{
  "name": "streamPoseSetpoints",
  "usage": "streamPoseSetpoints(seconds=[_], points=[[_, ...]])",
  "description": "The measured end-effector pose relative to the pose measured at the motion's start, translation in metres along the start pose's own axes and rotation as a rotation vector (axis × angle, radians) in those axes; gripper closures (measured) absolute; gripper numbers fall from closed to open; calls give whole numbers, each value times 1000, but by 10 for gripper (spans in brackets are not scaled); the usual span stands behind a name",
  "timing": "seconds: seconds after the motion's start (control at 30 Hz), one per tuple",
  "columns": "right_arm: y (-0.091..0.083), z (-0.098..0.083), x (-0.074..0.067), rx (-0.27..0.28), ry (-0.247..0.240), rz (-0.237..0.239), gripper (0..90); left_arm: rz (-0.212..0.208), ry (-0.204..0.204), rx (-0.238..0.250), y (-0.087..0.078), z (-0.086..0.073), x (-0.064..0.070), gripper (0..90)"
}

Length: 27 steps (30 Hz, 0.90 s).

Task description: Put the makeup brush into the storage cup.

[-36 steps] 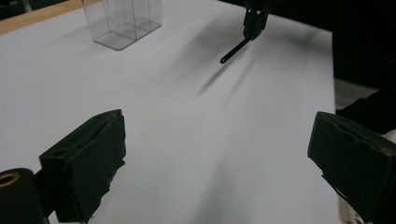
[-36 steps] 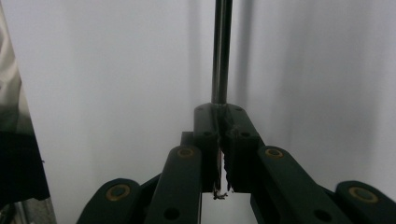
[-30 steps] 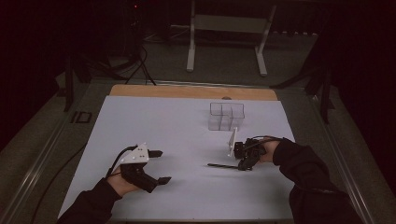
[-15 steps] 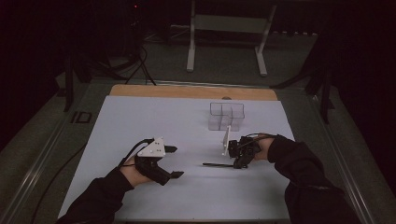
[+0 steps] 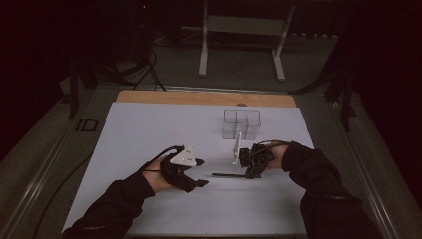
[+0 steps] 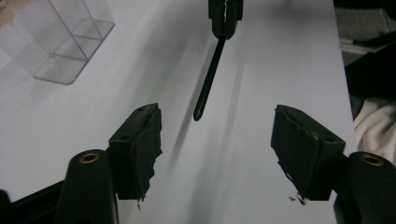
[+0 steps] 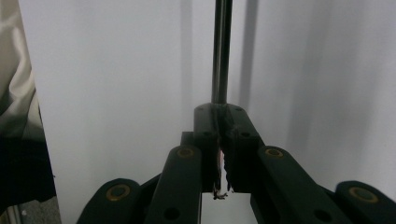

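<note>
Right tool (image 5: 250, 167) clamped on one end of a thin black rod (image 5: 228, 175) held level over the white tabletop (image 5: 149, 129) | left tool (image 5: 195, 173) — jaws just narrowing, nothing between them | best approach: line up on the free tip before closing.

A white-topped table (image 5: 149, 129) with a wooden far edge (image 5: 199, 97) is shown; a clear compartmented box (image 5: 241, 123) is set on it.

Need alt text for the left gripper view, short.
Two open black tongs frame the free tip of a thin black rod above a white table; the other tongs clamp its far end. A clear plastic compartment box sits upper left.
</note>
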State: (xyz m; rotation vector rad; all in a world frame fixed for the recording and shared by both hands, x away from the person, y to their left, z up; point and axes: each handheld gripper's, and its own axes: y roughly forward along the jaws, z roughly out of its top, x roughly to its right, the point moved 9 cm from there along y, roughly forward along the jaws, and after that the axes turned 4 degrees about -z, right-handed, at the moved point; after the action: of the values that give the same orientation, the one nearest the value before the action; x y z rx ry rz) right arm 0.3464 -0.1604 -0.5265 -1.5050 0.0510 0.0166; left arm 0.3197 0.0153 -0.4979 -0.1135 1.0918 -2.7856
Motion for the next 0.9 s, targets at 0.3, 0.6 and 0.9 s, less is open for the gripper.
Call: streamPoseSetpoints(seconds=[0.3, 0.6, 0.9], points=[[-2, 6, -1, 2, -13, 6, 847, 65, 115, -106, 20, 0, -4, 470], [-4, 11, -3, 1, -23, 6, 846, 71, 207, -212, 41, 0, -1, 613], [-4, 16, -3, 9, -31, 10, 846, 97, 257, -264, 54, 1, -2, 714]])
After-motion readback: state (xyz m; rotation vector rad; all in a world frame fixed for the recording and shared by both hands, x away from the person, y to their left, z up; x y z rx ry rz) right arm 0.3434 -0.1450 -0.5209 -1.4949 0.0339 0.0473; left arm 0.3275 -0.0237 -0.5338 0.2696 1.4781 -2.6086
